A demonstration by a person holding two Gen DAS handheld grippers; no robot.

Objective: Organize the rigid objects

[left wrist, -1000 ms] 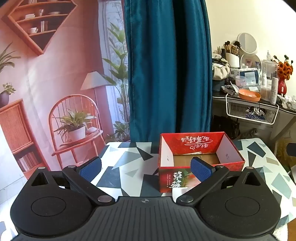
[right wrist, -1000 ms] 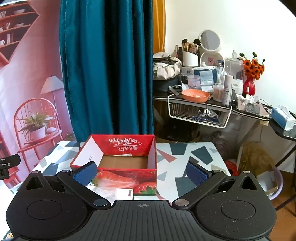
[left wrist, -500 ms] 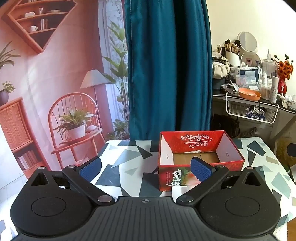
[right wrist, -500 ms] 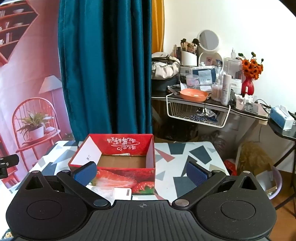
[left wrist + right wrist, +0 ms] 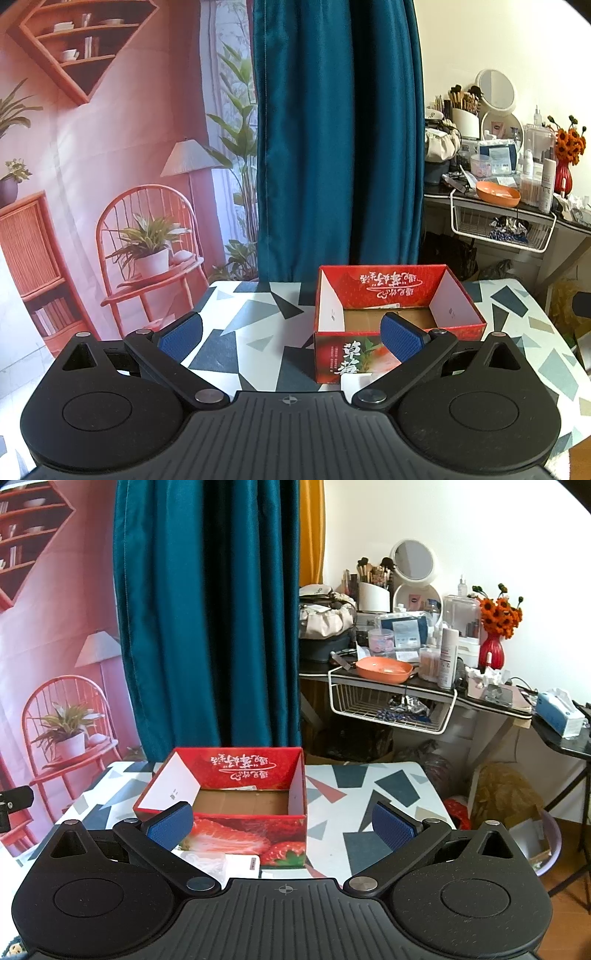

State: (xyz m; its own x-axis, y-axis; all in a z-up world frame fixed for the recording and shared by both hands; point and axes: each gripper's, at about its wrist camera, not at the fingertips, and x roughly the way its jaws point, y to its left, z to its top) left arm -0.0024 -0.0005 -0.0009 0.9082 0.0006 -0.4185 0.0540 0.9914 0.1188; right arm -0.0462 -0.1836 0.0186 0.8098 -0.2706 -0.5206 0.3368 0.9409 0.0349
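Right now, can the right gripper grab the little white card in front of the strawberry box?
Probably yes. The right gripper is open and empty, and the white card lies flat on the table just before the strawberry box, with nothing covering it.

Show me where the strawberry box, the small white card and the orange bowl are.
strawberry box (image 5: 243, 836), right wrist view, front wall.
small white card (image 5: 242, 866), right wrist view, its middle.
orange bowl (image 5: 384, 669), right wrist view, outer wall.

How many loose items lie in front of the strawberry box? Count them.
2. A white packet lies before the strawberry box; a clear plastic bag sits just left of it. The right gripper may hide more.
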